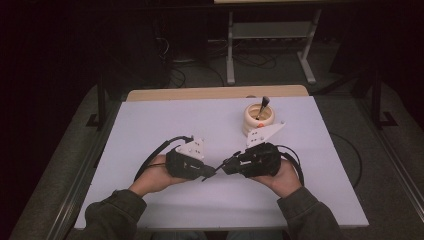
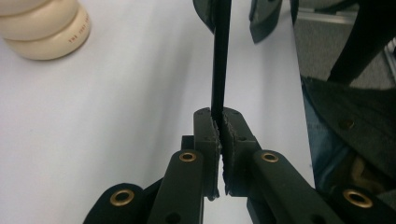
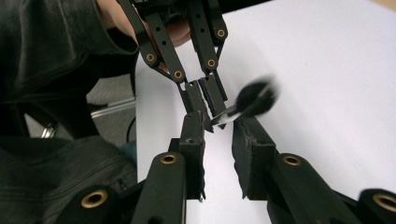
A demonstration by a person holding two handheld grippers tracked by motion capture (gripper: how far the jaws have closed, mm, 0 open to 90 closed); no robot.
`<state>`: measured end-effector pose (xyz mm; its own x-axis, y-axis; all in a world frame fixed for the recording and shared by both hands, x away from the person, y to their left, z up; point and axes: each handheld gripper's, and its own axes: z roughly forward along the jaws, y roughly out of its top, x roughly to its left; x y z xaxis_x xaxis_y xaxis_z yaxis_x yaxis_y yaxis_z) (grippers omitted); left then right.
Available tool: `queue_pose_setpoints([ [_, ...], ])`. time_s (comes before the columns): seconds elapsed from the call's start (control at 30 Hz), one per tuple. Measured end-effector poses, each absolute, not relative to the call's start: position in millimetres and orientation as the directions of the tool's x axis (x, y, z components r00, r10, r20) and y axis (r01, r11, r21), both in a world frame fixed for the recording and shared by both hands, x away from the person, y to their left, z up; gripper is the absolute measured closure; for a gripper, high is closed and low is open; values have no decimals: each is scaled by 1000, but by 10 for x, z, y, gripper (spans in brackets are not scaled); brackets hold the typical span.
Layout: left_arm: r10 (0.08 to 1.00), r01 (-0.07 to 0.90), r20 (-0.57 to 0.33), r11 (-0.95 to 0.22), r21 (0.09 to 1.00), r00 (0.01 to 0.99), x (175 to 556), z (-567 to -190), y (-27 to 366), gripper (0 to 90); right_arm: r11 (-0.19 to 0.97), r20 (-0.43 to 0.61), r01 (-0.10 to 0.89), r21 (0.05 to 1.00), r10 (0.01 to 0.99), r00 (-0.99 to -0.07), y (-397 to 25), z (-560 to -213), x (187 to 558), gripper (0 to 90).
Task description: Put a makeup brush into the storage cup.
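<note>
One brush (image 3: 252,100) tip, beside right claw (image 3: 218,135).

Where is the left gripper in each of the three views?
High view: the left gripper is just left of centre, its tips pointing toward the right gripper.
Left gripper view: the left gripper is at bottom middle, shut on a black brush.
Right gripper view: the left gripper is at top centre, pointing down.
Shared landmark: the white table beneath it.

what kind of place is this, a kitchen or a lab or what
Probably a lab or workshop. A bare white table stands on grey floor, loose cables run beneath a metal-framed bench behind it, and the surroundings are dark.
</note>
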<state>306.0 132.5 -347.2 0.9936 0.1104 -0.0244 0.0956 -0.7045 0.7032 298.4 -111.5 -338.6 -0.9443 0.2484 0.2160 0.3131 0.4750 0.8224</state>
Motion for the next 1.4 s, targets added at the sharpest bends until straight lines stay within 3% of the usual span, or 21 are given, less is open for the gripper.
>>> queue_pose_setpoints([
  [0.3, 128, 112, -32, -683, 721, 991, 3073, -3468, 1304, 853, 393, 226, 321, 862, 271, -936, -1105, -3394, 3020, 848],
  [0.4, 132, 122, -43, -682, 721, 990, 3074, -3477, 1306, 836, 405, 224, 323, 856, 272, -936, -1097, -3383, 3020, 850],
  [0.47, 152, 142, -50, -690, 710, 987, 3068, -3488, 1305, 735, 434, 222, 327, 839, 276, -935, -1080, -3362, 3023, 851],
  [0.63, 164, 148, -45, -692, 707, 985, 3071, -3491, 1330, 666, 474, 208, 331, 816, 294, -933, -1071, -3340, 3041, 851],
  [0.93, 222, 179, -31, -687, 704, 975, 3036, -3515, 1415, 597, 510, 201, 354, 784, 331, -922, -1120, -3328, 3095, 852],
  [1.4, 236, 192, -37, -680, 707, 971, 3024, -3532, 1447, 573, 526, 199, 363, 769, 342, -918, -1138, -3307, 3133, 852],
])
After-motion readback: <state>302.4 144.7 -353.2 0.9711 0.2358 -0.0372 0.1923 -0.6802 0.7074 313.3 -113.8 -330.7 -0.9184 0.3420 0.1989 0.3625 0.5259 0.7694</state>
